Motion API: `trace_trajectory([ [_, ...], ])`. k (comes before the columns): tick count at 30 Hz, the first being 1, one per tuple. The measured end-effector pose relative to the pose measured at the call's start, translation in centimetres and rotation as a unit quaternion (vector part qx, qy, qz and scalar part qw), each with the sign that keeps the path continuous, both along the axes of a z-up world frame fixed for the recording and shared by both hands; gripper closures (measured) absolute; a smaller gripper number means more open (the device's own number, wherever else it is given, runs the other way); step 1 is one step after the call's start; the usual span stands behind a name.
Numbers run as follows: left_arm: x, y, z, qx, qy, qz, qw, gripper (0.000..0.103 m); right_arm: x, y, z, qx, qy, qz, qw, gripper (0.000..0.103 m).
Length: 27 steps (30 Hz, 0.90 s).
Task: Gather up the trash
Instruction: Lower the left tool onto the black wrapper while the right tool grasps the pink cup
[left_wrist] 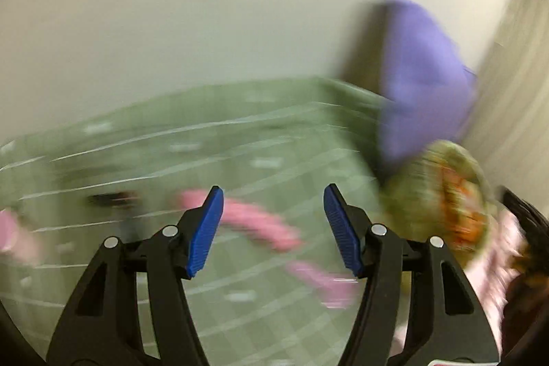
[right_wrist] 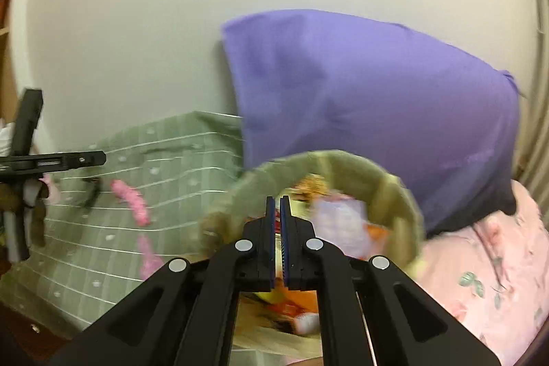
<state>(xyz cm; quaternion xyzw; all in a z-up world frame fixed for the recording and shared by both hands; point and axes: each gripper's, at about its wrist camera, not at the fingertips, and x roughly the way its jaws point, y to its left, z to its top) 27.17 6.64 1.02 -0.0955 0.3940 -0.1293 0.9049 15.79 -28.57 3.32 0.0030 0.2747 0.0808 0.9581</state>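
Left gripper [left_wrist: 273,228]: jaws wide apart, nothing between the blue pads [left_wrist: 206,232]. It points down at the green checked bedspread [left_wrist: 240,160], with a pink wrapper-like strip [left_wrist: 260,222] lying just past the tips and a second pink piece [left_wrist: 322,280] nearer the right finger. That view is heavily blurred, so I can't tell exactly what the pink bits are.

Right gripper [right_wrist: 278,242]: jaws nearly together; the frames show the tips against the near rim of the round bag-lined bin [right_wrist: 394,194], probably pinching that rim, but the contact is blurred. Bin holds colourful wrappers [right_wrist: 339,222] already. Purple pillow [right_wrist: 377,98] stands behind it, pink floral bedding [right_wrist: 480,280] to the right.

Step in hand, as I read it: between pickups, left going for the next pink piece. Next move calls for settling the left gripper, straddling the strip, closing, then carrying it to the bin.
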Motion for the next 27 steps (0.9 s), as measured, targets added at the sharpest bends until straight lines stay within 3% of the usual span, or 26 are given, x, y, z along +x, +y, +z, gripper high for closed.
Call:
trace_trajectory([
  [4,0.5,7.6,-3.2,0.012,0.038,0.087,0.9954,0.044,1.7,5.4,-1.9,-0.002,0.054,0.095,0.994,0.098],
  [5,0.8,8.6,-3.8,0.012,0.047,0.093,0.9945,0.044,2.5,7.6,-3.6,0.003,0.082,0.133,0.988,0.098],
  [7,1.0,9.9,-5.3,0.004,0.066,0.095,0.9933,0.044,3.4,9.5,-5.2,0.002,0.105,0.157,0.982,0.098],
  [10,1.1,9.7,-6.8,0.004,0.084,0.077,0.9935,0.044,5.2,12.1,-8.5,-0.011,0.143,0.166,0.976,0.098],
  [19,1.3,8.7,-7.9,0.015,0.095,0.047,0.9942,0.044,9.7,17.0,-10.7,-0.032,0.1,0.198,0.975,0.098],
  [23,1.8,8.9,-8.5,0.013,0.1,0.046,0.9939,0.044,11.7,19.2,-11.5,-0.07,0.065,0.208,0.973,0.098],
  [25,2.1,9.0,-8.8,0.005,0.104,0.047,0.9934,0.044,12.9,20.3,-12.8,-0.089,0.083,0.221,0.968,0.098],
  [27,2.1,9.2,-9.1,-0.004,0.108,0.045,0.9931,0.044,13.4,20.5,-12.9,-0.087,0.071,0.219,0.969,0.092],
])
